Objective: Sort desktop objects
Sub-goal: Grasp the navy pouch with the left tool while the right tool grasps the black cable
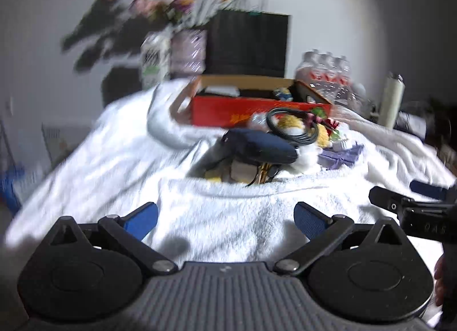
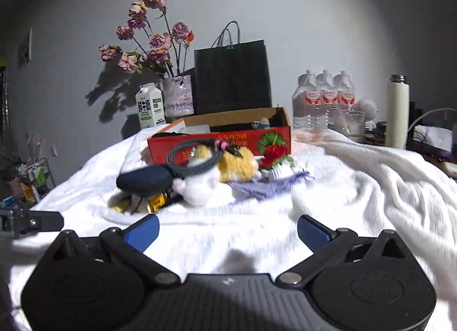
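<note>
a white blanket covers the desk, with a red cardboard box open at the back and a heap of loose things in front of it: a white-and-yellow plush toy, a navy zip case and a coiled grey cable on top. this looks like the approach step, nothing picked yet. the right gripper and left gripper both gape wide and empty, the heap well ahead of each. next calls for choosing one item and closing in on it
</note>
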`<state>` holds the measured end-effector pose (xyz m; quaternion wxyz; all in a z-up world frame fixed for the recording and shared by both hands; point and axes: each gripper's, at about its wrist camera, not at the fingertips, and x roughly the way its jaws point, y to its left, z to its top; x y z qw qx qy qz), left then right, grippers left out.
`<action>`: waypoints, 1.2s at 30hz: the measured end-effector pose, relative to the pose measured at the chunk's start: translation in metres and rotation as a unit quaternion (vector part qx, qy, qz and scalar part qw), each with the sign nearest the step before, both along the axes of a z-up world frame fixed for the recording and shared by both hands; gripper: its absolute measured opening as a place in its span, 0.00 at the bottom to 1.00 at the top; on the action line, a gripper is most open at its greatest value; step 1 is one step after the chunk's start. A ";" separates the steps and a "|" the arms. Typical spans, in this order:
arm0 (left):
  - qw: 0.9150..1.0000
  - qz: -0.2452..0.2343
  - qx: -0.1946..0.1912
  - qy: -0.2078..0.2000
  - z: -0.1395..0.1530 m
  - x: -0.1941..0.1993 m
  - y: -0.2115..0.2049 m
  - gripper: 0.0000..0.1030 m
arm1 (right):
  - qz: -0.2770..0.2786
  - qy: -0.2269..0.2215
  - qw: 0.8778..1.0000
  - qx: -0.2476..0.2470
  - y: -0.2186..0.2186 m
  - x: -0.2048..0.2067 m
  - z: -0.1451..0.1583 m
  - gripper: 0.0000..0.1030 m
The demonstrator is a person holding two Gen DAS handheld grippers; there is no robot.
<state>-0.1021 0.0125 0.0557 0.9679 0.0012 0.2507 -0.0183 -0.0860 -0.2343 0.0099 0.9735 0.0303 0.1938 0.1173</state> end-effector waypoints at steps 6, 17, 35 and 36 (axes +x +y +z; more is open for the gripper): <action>1.000 -0.016 -0.014 -0.007 -0.010 0.010 -0.012 1.00 | -0.006 -0.013 1.000 -0.023 0.006 0.000 -0.008 1.00; 0.999 -0.050 0.013 -0.007 0.002 0.104 -0.035 1.00 | 0.023 -0.002 0.999 0.021 0.002 0.065 0.025 0.69; 0.996 -0.060 -0.005 0.060 -0.012 0.173 -0.025 0.90 | 0.022 0.018 1.000 -0.008 0.026 0.155 0.033 0.19; 0.996 -0.059 -0.006 0.063 -0.011 0.178 -0.026 0.84 | 0.017 0.017 1.000 -0.001 0.019 0.150 0.034 0.19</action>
